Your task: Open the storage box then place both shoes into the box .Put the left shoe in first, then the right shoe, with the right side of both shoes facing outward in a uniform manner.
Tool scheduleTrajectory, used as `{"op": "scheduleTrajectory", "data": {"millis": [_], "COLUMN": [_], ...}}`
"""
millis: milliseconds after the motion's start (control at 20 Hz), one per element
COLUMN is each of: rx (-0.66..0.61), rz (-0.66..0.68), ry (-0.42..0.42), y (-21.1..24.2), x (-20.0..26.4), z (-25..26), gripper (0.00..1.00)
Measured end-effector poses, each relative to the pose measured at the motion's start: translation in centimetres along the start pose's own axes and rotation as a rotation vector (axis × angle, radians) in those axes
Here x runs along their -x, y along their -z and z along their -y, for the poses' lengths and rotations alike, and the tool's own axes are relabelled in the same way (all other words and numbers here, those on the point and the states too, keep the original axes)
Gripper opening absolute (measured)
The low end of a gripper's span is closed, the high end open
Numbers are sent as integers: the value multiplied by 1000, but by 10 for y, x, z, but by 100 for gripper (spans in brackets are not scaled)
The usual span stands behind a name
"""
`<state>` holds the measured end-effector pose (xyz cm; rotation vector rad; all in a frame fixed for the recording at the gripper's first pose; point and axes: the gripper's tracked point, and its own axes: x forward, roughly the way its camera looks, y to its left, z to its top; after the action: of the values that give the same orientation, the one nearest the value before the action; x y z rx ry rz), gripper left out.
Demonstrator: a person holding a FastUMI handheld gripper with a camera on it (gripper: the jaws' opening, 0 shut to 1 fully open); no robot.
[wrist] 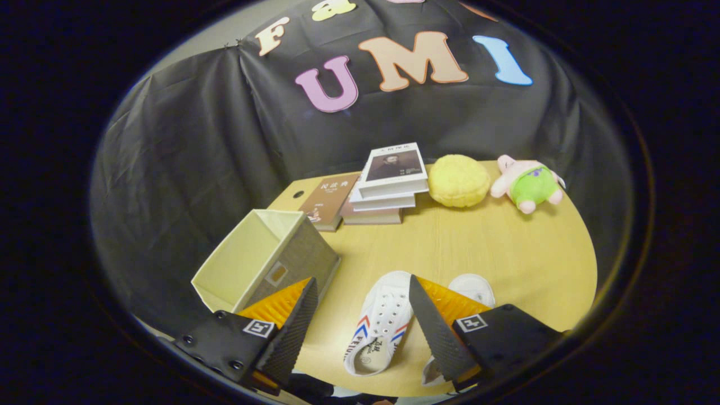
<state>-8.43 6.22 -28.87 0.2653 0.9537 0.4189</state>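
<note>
My gripper [363,315] hangs above the near edge of the wooden table [506,253], fingers spread wide apart and holding nothing. Between them lies 1 white shoe [379,323], with the 2nd shoe [475,287] partly hidden behind my right finger. The storage box [264,261] stands open-topped just beyond my left finger; books [388,180] and 2 plush toys [458,180] lie far.

book [328,198] cover, shoe [378,323] side: print too small to read

white shoes [382,320] with red-and-blue chevrons, cream box [264,261], yellow cushion [459,180], pink-and-green plush [526,184], pale wood table [506,253]
</note>
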Motion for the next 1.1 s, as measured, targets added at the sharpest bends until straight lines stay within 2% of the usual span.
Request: {"op": "scheduleTrajectory", "data": {"millis": [700,1000,1100], "rx": [0,13,18], "rz": [-271,-327,-339], "ry": [15,35,43], "y": [108,120,122], "x": [-35,-41,-42], "z": [36,44,46], "gripper": [100,98,94]}}
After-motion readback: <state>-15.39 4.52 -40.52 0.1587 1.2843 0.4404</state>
